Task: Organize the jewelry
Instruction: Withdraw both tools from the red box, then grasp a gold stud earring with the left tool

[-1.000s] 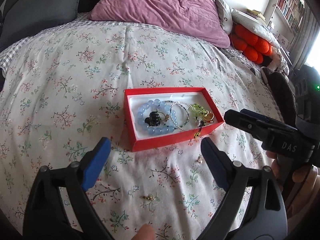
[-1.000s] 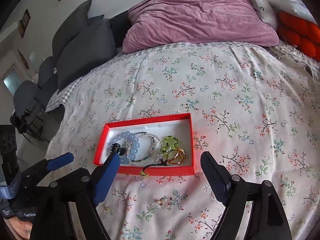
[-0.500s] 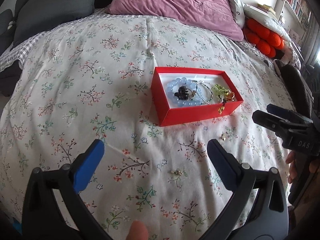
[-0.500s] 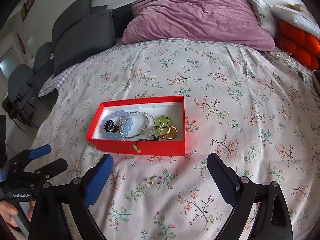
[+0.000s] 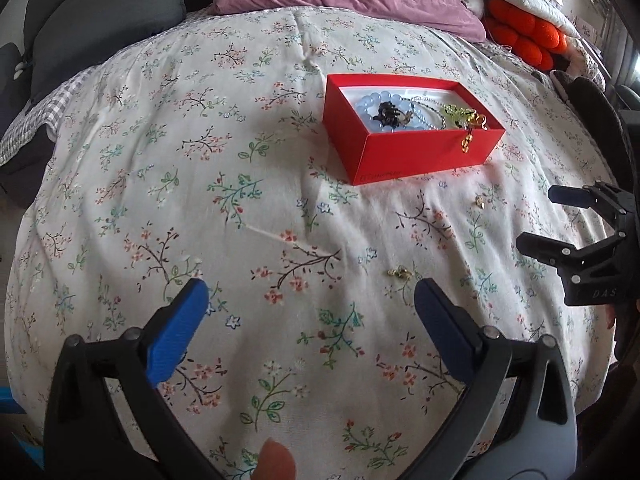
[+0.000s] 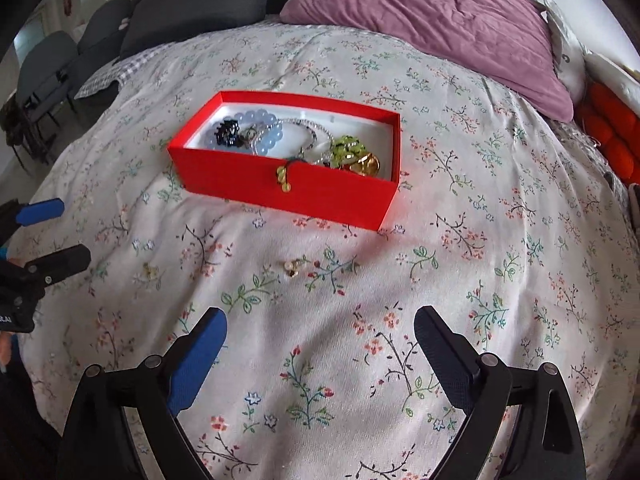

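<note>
A: Foreground, left wrist view: the left gripper (image 5: 310, 304) fills the lower frame, jaws spread wide with only the floral bedspread (image 5: 168, 168) between them. What lies just past its tips?

B: A small gold earring (image 5: 399, 272) on the cloth, right of centre, just above the right-hand fingertip and apart from it. A second small gold piece (image 5: 479, 200) lies farther up and to the right, below the box's lower right corner.

A: And the right gripper (image 6: 320, 330)?

B: Lower frame of its own view, jaws likewise wide, having just been opening, nothing between them. A gold piece with a pearl (image 6: 293, 269) sits above the gap, centre frame. A pale piece lies at left-centre; its kind cannot be told.

A: Mid-distance?

B: The red box (image 6: 288, 190), open, upper centre of the right view. It holds a blue bead bracelet (image 6: 264, 130) at its left end, a black ornament (image 6: 228, 133) inside that ring, a silver chain bracelet (image 6: 316, 130), and a green piece (image 6: 349, 147) touching a gold ring (image 6: 366, 165) at right. A gold pendant (image 6: 284, 178) hangs over the near wall.

A: Background?

B: A mauve pillow (image 6: 440, 16) at top, grey cushions (image 6: 192, 4) upper left, an orange cushion (image 6: 612, 136) at the right edge.
</note>
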